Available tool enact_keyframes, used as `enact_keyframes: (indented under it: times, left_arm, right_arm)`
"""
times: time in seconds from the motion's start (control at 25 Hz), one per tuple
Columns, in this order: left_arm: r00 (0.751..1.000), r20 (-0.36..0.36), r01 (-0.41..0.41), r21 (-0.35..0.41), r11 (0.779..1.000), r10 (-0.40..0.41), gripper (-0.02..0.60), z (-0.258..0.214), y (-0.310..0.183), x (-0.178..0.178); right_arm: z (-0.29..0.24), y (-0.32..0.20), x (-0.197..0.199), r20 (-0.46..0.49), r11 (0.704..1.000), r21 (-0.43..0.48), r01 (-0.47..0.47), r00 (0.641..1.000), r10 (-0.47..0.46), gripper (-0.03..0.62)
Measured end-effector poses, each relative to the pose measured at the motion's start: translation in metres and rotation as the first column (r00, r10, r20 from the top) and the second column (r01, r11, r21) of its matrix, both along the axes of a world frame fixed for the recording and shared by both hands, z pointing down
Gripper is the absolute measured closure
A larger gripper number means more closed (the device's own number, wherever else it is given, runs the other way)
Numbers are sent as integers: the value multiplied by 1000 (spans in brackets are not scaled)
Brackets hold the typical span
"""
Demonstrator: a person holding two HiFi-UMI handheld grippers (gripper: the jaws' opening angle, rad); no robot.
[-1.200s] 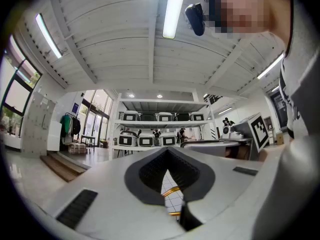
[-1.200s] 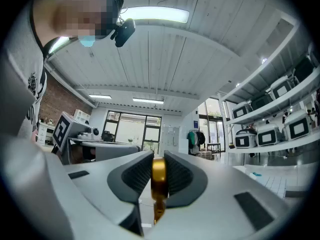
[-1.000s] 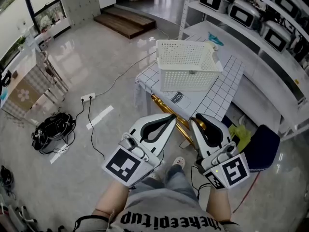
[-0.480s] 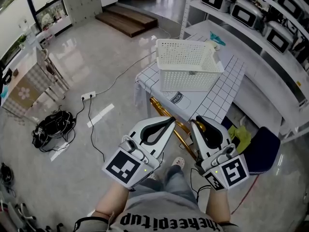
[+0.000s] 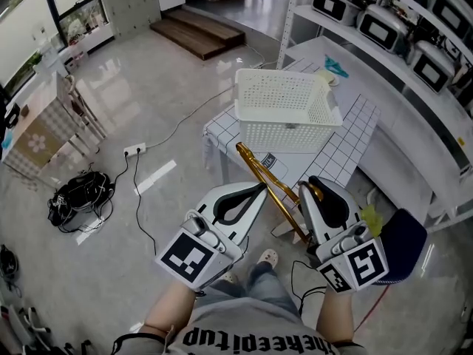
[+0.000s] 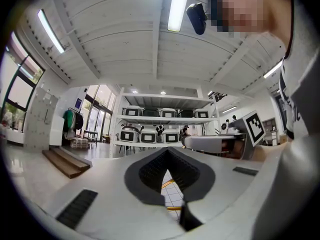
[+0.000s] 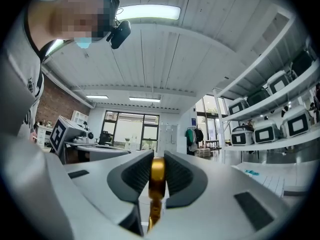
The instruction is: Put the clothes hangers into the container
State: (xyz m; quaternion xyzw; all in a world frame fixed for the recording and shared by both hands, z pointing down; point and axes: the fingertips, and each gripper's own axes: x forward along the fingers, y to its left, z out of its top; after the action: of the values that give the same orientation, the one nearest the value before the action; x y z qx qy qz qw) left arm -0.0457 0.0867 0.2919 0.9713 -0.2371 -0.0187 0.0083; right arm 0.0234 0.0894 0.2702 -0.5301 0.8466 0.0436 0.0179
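The right gripper (image 5: 314, 187) pinches a gold clothes hanger (image 5: 266, 180). In the right gripper view its dark pads press on both sides of the hanger's curved gold top, and the rest hangs below the jaws. The left gripper (image 5: 259, 189) has its jaws pressed together at the tips with nothing between them; only checked cloth and a strip of gold show through the slit behind the tips. Compared with a second ago, the hanger sits higher and reaches further forward. Its long bar now slants up to the left, from beside the right gripper to the near corner of the table (image 5: 336, 150). Its far end shows just below the front wall of the white perforated basket (image 5: 284, 113); earlier it lay lower, against the table's edge. Whether that end touches the cloth cannot be told. The right gripper has shifted slightly to the right in the head view, and the left gripper is in much the same place. The basket stands upright on the checked cloth, well apart from both grippers.
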Motion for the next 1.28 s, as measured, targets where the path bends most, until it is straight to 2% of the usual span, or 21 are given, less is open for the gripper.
enact_keyframes:
  times: [0.48,0.64,0.8,1.28]
  left_arm:
    - [999,2,32,17,999,-32,569,-9,-60,52]
    - [998,-19,56,56,997,-55,569,-15,-79,64]
    - [995,-5,98,29,995,-98,569,-13,-94,75]
    - [966,-12,258,60,964,-258,569,-19,-122,91]
  right_arm:
    - [-21,-65,56,-30,998,39,47,998,-46,523]
    - [-26,-85,69,-37,996,48,77,997,-75,524]
    - [-29,-102,81,-36,992,55,113,993,-111,523]
    - [-34,-138,108,-41,966,75,248,969,-245,523]
